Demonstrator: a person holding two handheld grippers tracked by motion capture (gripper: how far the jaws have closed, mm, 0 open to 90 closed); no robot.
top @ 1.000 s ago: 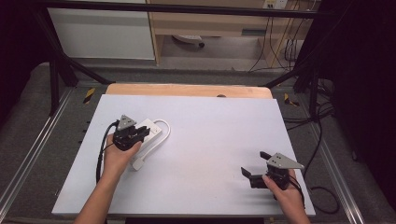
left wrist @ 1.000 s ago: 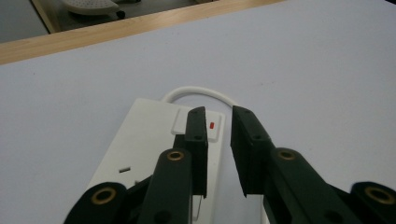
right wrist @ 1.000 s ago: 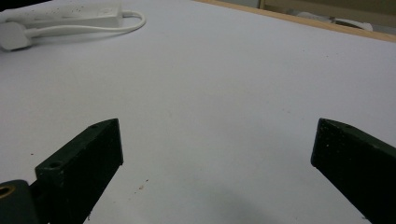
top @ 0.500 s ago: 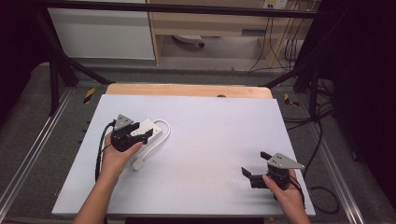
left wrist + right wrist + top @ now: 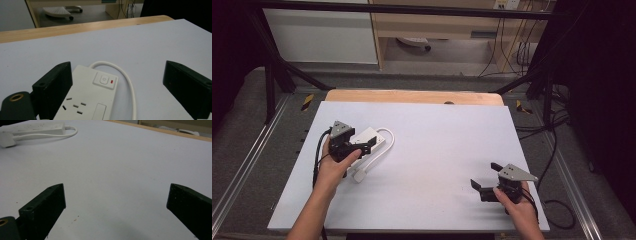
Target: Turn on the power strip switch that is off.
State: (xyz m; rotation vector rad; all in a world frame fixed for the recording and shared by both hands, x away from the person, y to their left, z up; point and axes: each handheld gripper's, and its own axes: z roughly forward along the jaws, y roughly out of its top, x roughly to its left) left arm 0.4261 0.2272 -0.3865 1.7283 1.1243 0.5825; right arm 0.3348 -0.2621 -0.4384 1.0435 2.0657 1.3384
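A white power strip (image 5: 371, 139) lies flat at the left of the white table (image 5: 447, 135), its cable (image 5: 388, 136) looping round to a plug (image 5: 360, 175). My left gripper (image 5: 364, 142) is at the strip's near end. In the left gripper view the strip (image 5: 87, 100), with its switch (image 5: 105, 80) and red lamp, lies between the wide-apart jaws, close beside the left one, and the pads do not press on it. My left gripper (image 5: 118, 66) has just been opening its jaws. My right gripper (image 5: 486, 176) rests open at the near right, with bare table between its jaws (image 5: 116, 187).
A wooden strip (image 5: 412, 96) borders the table's far edge. Metal rails and black frame legs flank the table, and cables hang at the right. The strip (image 5: 37, 127) and its plug (image 5: 7, 140) lie far off in the right gripper view.
My left gripper's jaws have spread apart around the power strip's end. The strip stays put on the table. The right hand has not moved.
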